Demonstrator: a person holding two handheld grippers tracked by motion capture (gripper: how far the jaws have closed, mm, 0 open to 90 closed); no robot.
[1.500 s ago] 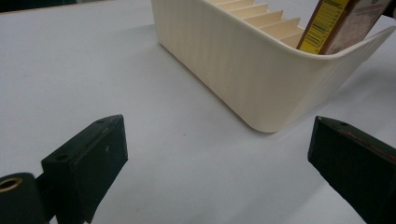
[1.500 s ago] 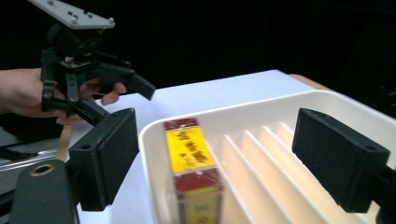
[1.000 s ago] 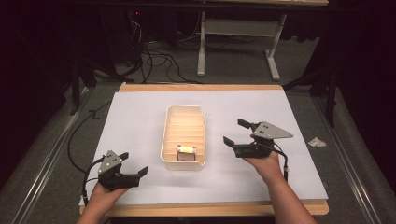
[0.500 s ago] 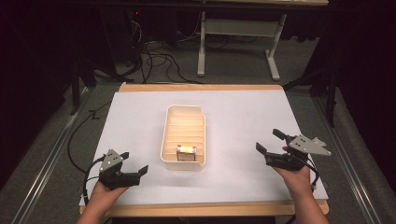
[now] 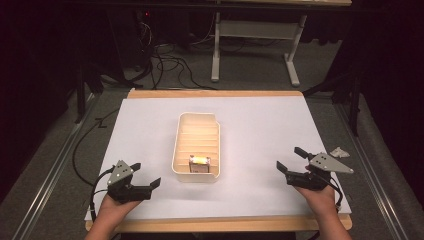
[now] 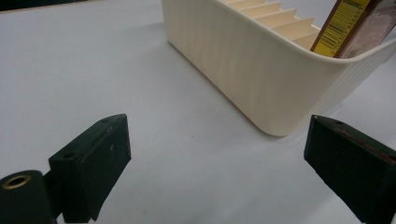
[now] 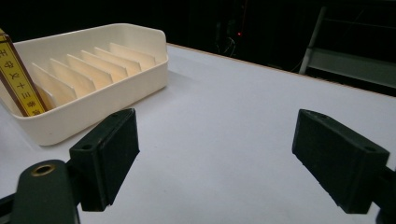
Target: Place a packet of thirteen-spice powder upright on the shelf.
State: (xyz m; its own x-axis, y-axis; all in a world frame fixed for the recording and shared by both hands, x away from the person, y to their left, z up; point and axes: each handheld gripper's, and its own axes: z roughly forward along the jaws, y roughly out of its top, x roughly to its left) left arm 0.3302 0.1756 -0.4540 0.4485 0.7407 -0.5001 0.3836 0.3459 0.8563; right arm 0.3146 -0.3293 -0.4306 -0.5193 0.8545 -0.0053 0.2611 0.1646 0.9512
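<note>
- One small flat box with a yellow barcode edge [image 5: 199, 162] stands upright in the nearest slot of a cream ribbed plastic tray with dividers [image 5: 181, 150], at mid-table.
- Likely light and stiff cardboard, perhaps slick; best pinched across its flat faces at the exposed top edge.
- One tray, one box; the other slots are empty.
- White paper-covered table [image 5: 260, 130] beneath.
- Left gripper [image 5: 148, 176] rests near the tray's front-left, jaws apart, empty.
- Right gripper [image 5: 291, 159] sits well off to the right, jaws wide, empty.
</note>
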